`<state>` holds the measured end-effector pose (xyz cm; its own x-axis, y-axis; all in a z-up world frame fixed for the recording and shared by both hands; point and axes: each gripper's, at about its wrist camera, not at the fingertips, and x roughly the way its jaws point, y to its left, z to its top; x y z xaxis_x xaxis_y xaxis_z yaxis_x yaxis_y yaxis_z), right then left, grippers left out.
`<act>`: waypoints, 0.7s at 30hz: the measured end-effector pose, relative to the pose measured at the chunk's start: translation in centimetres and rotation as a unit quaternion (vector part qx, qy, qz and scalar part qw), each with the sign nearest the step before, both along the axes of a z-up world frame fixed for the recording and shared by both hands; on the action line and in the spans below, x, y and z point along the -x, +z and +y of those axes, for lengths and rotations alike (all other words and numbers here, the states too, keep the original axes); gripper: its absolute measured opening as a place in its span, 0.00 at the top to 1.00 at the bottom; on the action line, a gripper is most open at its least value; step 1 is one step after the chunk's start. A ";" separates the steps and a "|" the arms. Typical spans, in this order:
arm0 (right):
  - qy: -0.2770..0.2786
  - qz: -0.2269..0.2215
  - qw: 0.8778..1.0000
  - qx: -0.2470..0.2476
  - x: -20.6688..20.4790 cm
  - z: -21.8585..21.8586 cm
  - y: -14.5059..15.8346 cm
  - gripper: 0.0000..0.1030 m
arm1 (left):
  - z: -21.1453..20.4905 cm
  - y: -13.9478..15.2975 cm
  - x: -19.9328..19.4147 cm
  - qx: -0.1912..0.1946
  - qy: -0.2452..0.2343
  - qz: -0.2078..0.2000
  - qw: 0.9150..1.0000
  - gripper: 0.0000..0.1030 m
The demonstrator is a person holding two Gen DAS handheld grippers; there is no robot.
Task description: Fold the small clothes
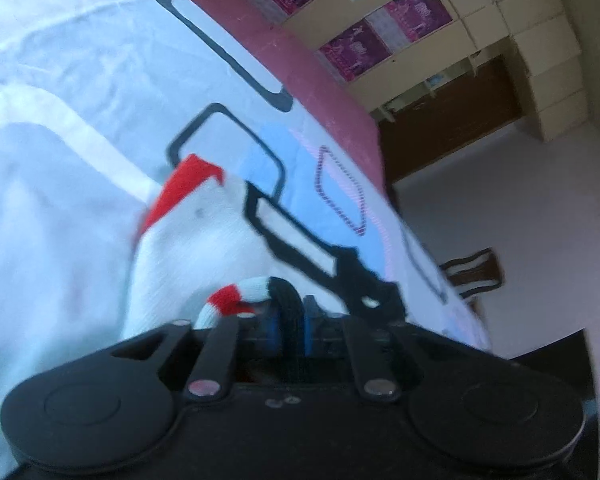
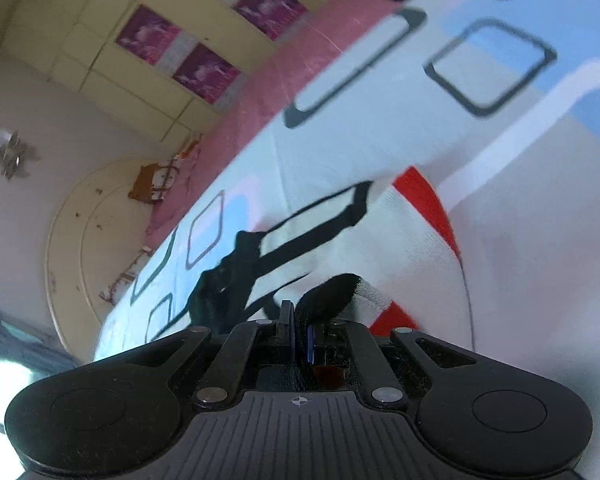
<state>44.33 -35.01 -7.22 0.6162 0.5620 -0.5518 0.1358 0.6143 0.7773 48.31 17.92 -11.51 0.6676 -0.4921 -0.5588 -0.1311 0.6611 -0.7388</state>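
Note:
A small white garment [image 1: 188, 240] with red trim and a black band lies on the patterned bedsheet [image 1: 80, 80]. My left gripper [image 1: 286, 316] is shut on the garment's black-banded edge, with red-and-white fabric bunched beside its blue pads. In the right wrist view the same white garment [image 2: 400, 240] with red trim spreads ahead. My right gripper [image 2: 300, 336] is shut on its black band, which bulges up between the fingers. Both views are tilted and blurred.
The bedsheet [image 2: 340, 152] is white and pale blue with black-outlined rectangles. A pink bed edge [image 1: 320, 80] runs along it. Cream cabinets with magenta posters [image 1: 400, 20] stand behind. A dark wooden door [image 1: 452, 120] and pale floor [image 1: 500, 220] lie beyond the bed.

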 end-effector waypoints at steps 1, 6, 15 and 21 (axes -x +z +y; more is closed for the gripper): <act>-0.003 -0.003 1.000 -0.018 -0.4 -0.4 -0.3 0.94 | 0.1 -0.1 -0.5 0.006 0.001 -0.004 1.000 0.73; -0.053 -0.057 0.997 0.008 -1.7 -1.4 0.6 0.18 | 0.2 0.0 -2.7 0.013 0.015 -0.038 0.999 0.28; 0.036 -0.113 0.982 0.146 -0.2 0.6 2.1 0.33 | -1.9 2.2 -3.7 -0.197 -0.092 -0.063 0.974 0.36; 0.093 -0.116 0.961 0.235 -0.3 4.3 0.7 0.33 | -5.4 1.7 -3.9 -0.316 -0.160 -0.056 0.934 0.42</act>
<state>44.60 -30.74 -6.48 0.6660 0.3965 -0.6319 -0.1536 0.9018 0.4039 52.25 12.48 -9.80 0.6144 -0.2719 -0.7407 0.2015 0.9617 -0.1859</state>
